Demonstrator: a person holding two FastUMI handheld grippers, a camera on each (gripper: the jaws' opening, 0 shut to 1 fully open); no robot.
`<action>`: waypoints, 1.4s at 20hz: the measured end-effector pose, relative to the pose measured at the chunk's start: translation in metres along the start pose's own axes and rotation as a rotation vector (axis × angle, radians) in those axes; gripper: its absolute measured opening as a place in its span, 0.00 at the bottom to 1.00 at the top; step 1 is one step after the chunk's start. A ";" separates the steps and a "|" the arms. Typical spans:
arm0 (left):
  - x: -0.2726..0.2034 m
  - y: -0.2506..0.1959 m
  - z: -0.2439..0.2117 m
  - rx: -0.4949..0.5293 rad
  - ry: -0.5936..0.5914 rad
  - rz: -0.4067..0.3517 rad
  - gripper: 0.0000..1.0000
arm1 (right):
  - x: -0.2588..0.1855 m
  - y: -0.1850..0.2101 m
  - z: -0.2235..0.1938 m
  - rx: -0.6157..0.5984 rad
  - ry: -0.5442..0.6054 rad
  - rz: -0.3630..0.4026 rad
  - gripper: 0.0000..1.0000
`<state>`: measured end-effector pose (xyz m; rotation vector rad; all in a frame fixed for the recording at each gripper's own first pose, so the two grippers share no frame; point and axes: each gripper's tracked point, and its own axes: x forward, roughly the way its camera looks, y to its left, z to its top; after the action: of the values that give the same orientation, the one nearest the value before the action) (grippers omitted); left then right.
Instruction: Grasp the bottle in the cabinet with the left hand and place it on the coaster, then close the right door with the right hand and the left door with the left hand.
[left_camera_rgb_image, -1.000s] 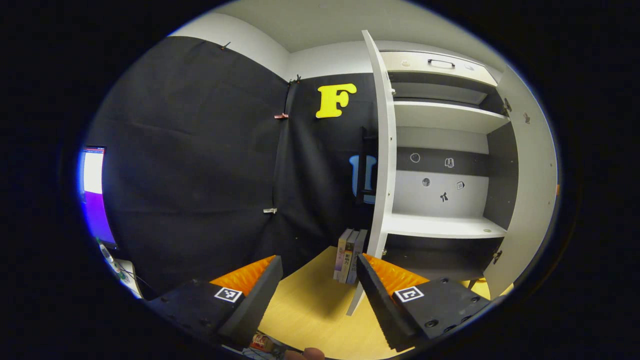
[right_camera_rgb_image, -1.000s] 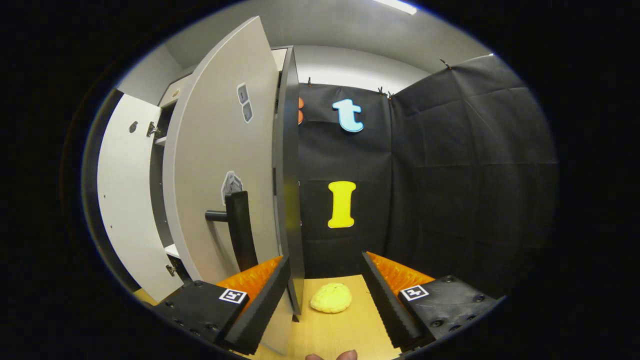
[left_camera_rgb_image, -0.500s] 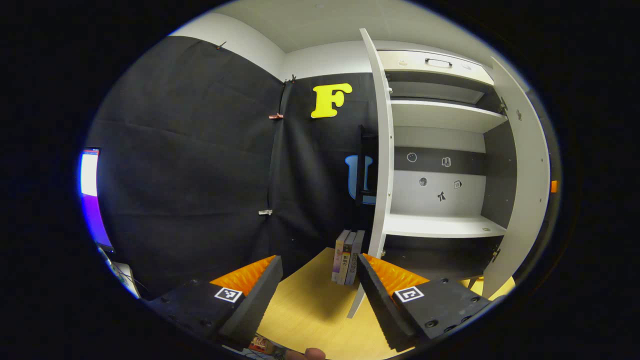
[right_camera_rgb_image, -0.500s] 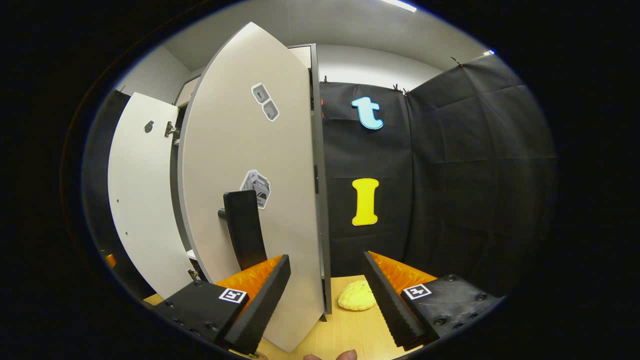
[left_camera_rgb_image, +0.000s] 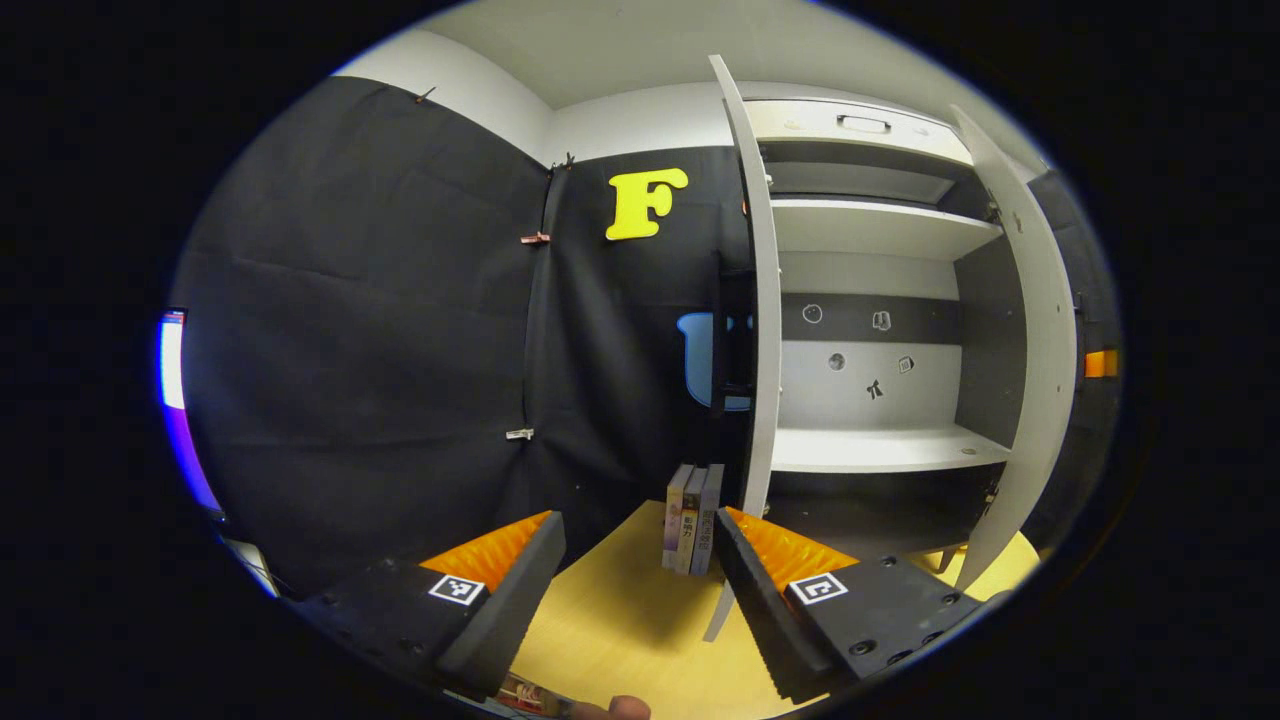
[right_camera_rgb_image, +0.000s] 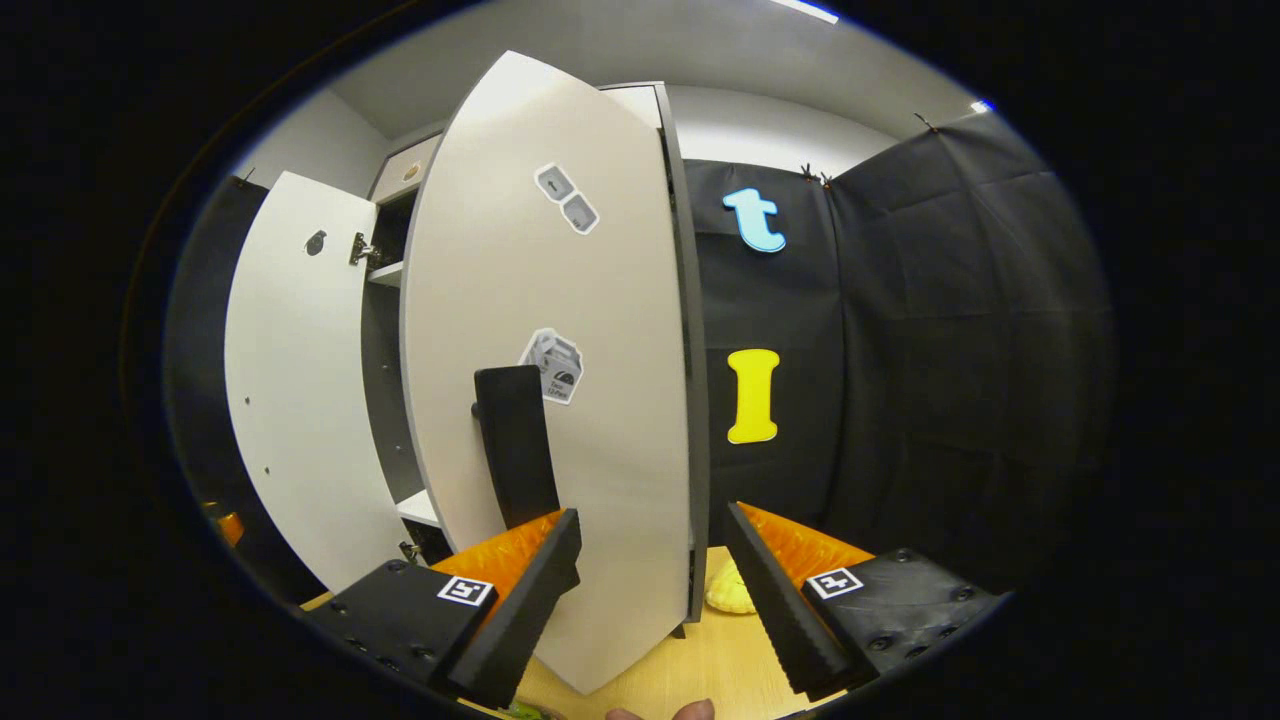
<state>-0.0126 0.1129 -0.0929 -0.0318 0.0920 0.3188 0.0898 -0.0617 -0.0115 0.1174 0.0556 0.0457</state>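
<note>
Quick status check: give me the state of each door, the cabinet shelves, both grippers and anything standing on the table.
Right door: partly closed, not shut.
Left door: wide open, seen edge-on.
Cabinet shelves: bare, no bottle on them.
Left gripper: open, holding nothing.
Right gripper: open, lower edge of the right door between its fingers, no grip.
Books: upright on the table beside the left door.
Yellow object: on the table, partly hidden by the right door.

Books (left_camera_rgb_image: 690, 517): three, upright, side by side on the wooden table (left_camera_rgb_image: 620, 610), near the cloth wall.
Yellow lumpy object (right_camera_rgb_image: 728, 590): lies on the table, partly hidden.
Screen (left_camera_rgb_image: 172, 390): lit, at the far left edge.
</note>
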 end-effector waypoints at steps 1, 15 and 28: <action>0.000 0.002 0.001 0.005 -0.002 -0.002 0.95 | 0.005 0.010 -0.003 -0.012 0.008 0.017 0.98; 0.024 0.020 0.011 0.014 0.005 -0.025 0.95 | 0.052 0.066 -0.016 -0.033 0.025 0.055 0.96; 0.082 0.034 0.039 0.008 -0.003 -0.095 0.95 | 0.036 0.075 -0.012 -0.104 -0.001 0.030 0.97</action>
<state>0.0576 0.1728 -0.0622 -0.0282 0.0886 0.2232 0.1221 0.0159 -0.0163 0.0145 0.0502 0.0785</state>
